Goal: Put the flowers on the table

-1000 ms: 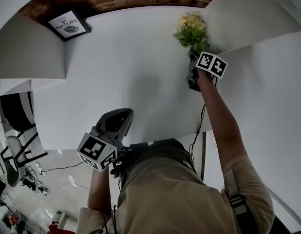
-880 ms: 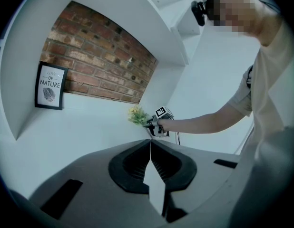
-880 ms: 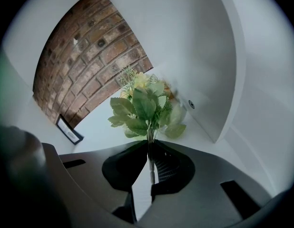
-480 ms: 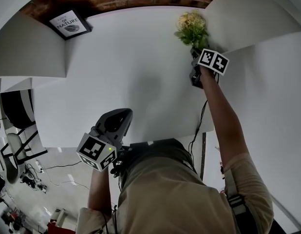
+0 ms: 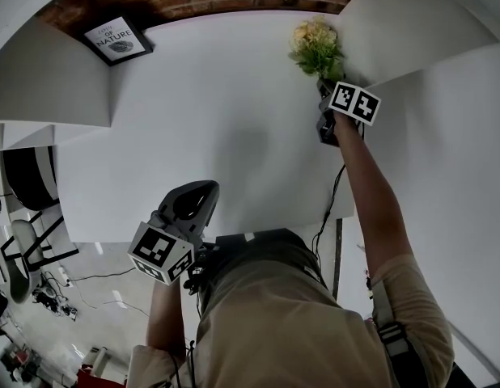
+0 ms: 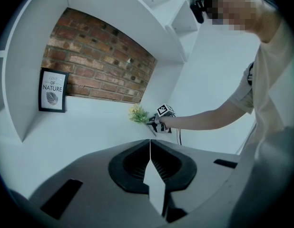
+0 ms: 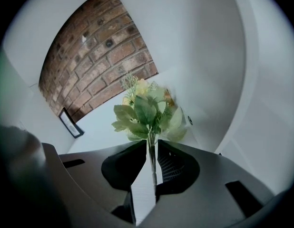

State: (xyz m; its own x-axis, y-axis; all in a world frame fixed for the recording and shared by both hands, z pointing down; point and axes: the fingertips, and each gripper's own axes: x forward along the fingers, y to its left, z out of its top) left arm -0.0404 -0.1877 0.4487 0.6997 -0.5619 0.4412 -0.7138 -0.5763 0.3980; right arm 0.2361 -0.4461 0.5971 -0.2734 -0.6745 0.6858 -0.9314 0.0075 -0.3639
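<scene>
A small bunch of flowers (image 5: 316, 45) with pale yellow blooms and green leaves is at the far right of the white table (image 5: 218, 120), close to the brick back wall. My right gripper (image 5: 324, 85) is shut on its thin stem. In the right gripper view the stem (image 7: 151, 158) runs between the closed jaws and the flowers (image 7: 148, 112) stand above them. Whether the bunch touches the table I cannot tell. My left gripper (image 5: 198, 194) hangs over the table's near edge, shut with nothing in it (image 6: 150, 145). From there the flowers (image 6: 137, 114) look small and far.
A black-framed "Love of Nature" print (image 5: 115, 40) leans against the brick wall (image 6: 99, 65) at the table's back left. White partition walls (image 5: 412, 23) close in on the right and left (image 5: 48, 87). A black cable (image 5: 329, 208) hangs below the right arm.
The right gripper with the flowers has edged slightly toward the back wall. The left gripper has stayed where it was.
</scene>
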